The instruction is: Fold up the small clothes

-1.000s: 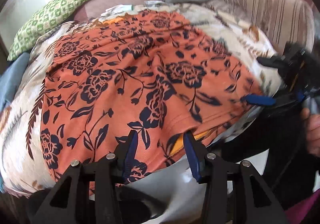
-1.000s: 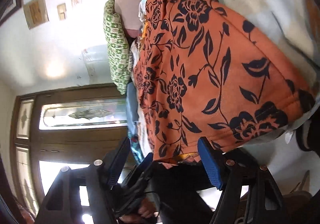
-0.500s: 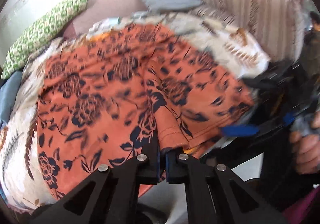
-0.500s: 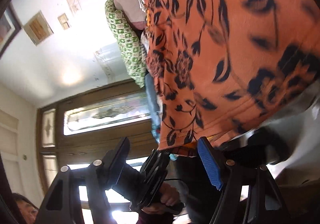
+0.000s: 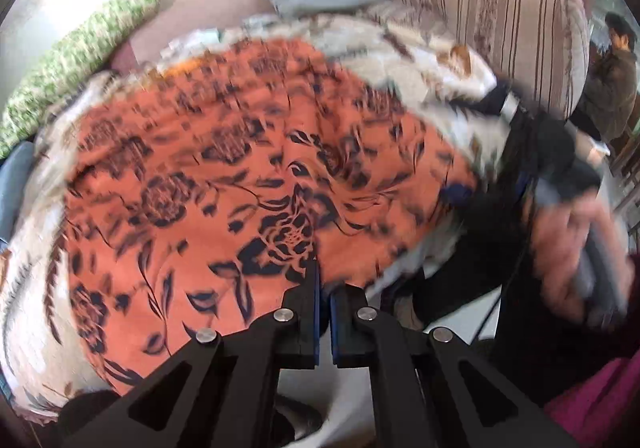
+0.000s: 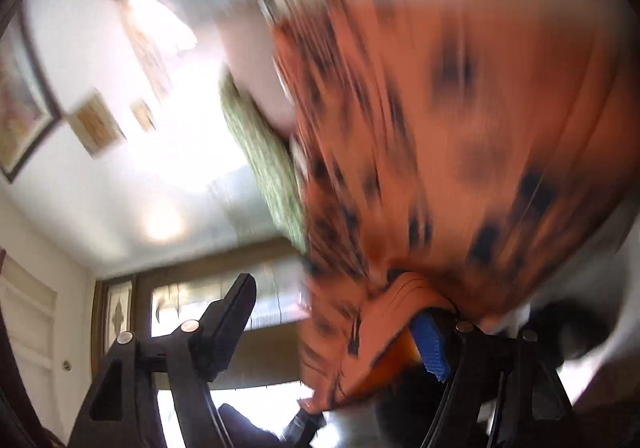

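Orange garment (image 5: 248, 184) with dark navy flowers, spread over a pale patterned blanket (image 5: 420, 48) on a sofa. Left tongs (image 5: 324, 288) clamped on its near hem; right tongs (image 6: 340, 312) apart, hem draped between, badly blurred.

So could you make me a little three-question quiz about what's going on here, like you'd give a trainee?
1. True or false: the left tool is shut on the near edge of the orange floral garment.
2. How do the fingers of the right tool stand? A) pressed together B) spread apart, with the garment's corner at the blue pad C) out of view
3. Fill in: the garment lies on a pale ____ patterned with brown leaves.

Key: 1 true; 2 B; 3 blanket.
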A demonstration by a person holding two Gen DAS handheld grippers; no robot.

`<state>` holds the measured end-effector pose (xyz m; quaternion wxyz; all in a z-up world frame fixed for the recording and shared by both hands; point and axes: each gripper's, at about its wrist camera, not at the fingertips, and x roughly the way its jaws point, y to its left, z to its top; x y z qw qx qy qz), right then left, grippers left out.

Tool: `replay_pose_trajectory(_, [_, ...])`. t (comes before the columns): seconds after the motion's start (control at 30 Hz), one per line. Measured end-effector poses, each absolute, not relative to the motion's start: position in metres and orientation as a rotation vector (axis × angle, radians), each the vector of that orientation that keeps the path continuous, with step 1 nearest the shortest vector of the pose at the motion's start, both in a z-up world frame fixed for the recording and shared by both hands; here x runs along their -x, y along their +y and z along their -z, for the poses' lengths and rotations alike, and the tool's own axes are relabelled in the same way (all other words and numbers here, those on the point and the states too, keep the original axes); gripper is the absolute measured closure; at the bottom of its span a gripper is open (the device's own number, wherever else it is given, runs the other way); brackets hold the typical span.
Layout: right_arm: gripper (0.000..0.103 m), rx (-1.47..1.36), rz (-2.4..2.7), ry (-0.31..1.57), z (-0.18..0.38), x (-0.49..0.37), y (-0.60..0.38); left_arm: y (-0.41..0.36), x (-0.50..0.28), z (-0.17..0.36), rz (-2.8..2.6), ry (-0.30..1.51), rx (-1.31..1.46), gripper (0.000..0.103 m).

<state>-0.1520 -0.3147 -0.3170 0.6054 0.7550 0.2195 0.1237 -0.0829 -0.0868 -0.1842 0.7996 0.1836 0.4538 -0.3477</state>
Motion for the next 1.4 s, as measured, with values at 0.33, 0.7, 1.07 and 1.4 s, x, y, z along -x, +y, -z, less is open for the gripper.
replay_pose_trajectory(0.33, [0.026, -1.477, 0.037, 0.527, 0.274, 0.208, -0.384, -0.094, 0.087, 0.227, 0.712, 1.079, -0.512, 0.1])
replay_pose_trajectory(0.7, [0.027, -1.452, -0.342, 0.657, 0.249, 0.166, -0.327, -0.065, 0.081, 0.208, 0.667, 1.063, -0.424, 0.1])
replay_pose_trajectory(1.07, [0.027, -1.51, -0.15, 0.587, 0.293, 0.168, -0.353, 0.028, -0.003, 0.23, 0.123, 1.183, -0.187, 0.099])
replay_pose_trajectory(1.4, [0.026, -1.186, 0.086, 0.641, 0.227, 0.182, -0.426, 0.046, -0.01, 0.228, 0.029, 1.202, -0.193, 0.097])
